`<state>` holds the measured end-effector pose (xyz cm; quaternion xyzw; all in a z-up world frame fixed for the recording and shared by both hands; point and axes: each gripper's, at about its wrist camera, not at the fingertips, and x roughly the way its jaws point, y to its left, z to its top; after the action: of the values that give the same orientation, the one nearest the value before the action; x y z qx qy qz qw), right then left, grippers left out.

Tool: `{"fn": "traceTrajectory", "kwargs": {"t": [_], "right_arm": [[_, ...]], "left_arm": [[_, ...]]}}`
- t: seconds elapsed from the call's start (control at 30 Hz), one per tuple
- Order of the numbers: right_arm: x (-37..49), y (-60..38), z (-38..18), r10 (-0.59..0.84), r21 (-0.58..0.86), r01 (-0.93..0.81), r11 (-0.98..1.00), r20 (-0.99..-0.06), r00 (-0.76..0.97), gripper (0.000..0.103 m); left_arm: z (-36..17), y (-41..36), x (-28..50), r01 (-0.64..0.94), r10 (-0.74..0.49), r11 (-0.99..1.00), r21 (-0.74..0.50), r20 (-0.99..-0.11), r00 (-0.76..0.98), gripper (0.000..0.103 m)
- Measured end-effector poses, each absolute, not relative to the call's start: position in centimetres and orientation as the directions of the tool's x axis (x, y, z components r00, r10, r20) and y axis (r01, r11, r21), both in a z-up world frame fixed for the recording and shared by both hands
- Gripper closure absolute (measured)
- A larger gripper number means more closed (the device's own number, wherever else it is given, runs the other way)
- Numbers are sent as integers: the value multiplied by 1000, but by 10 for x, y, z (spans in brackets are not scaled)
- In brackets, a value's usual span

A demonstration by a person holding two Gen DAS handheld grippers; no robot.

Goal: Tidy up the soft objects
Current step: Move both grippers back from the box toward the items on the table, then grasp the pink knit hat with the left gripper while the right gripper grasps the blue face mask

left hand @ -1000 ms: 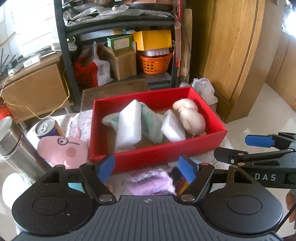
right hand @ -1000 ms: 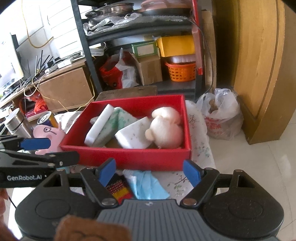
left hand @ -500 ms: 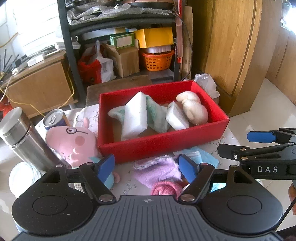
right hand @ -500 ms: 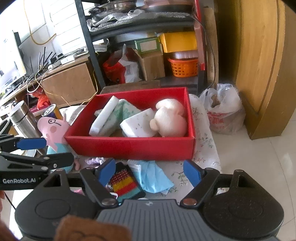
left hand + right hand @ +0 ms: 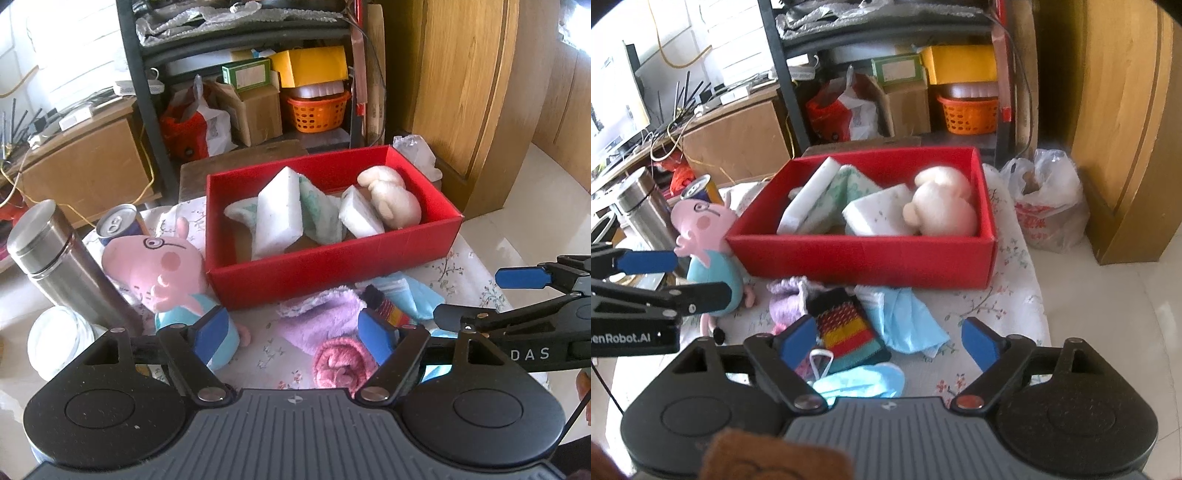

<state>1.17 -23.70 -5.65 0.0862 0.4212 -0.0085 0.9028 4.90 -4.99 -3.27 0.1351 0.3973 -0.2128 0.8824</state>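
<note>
Progress: partly done, by my judgement; several soft things already sit in the red box (image 5: 332, 266), others wait outside it.
Box contents: white sponge blocks (image 5: 279, 214), a green-patterned cloth (image 5: 319, 218), a cream plush toy (image 5: 393, 197).
Left to sort: pink pig plush (image 5: 159, 266), purple towel (image 5: 325, 314), pink rolled cloth (image 5: 341, 362), striped knit piece (image 5: 846, 328), blue cloths (image 5: 905, 317), all on the floral surface (image 5: 1015, 295) in front of the box.
Left claw (image 5: 295, 336): spread, empty, above the towels.
Right claw (image 5: 890, 338): spread, empty, over the striped knit piece.
</note>
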Motion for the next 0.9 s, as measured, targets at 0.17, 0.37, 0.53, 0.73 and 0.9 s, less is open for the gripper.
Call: {"fn": "traceTrajectory", "kwargs": {"t": [0.17,0.37,0.53,0.73,0.9], "right_arm": [[12,-228,-64,70,140,63,988,-776,627,41],[17,-226,-76,94,154,53,987,-804,587,41],[23,-222,-88,88,140,52,989,-826,556,41],[28,-216,-105,64,108,59,992,-863,500,42],[28,-215,-116,107,152,58,987,-876,471,72]], "left_arm": [[-35,-43,45,482,-257,872,82,-763,594,26],[-39,-29,42,477,-248,876,79,-774,583,25],[-43,-25,43,480,-250,875,66,-787,563,25],[-44,-27,41,499,-270,865,48,-793,546,25],[-45,-30,40,508,-277,860,46,-795,540,25]]}}
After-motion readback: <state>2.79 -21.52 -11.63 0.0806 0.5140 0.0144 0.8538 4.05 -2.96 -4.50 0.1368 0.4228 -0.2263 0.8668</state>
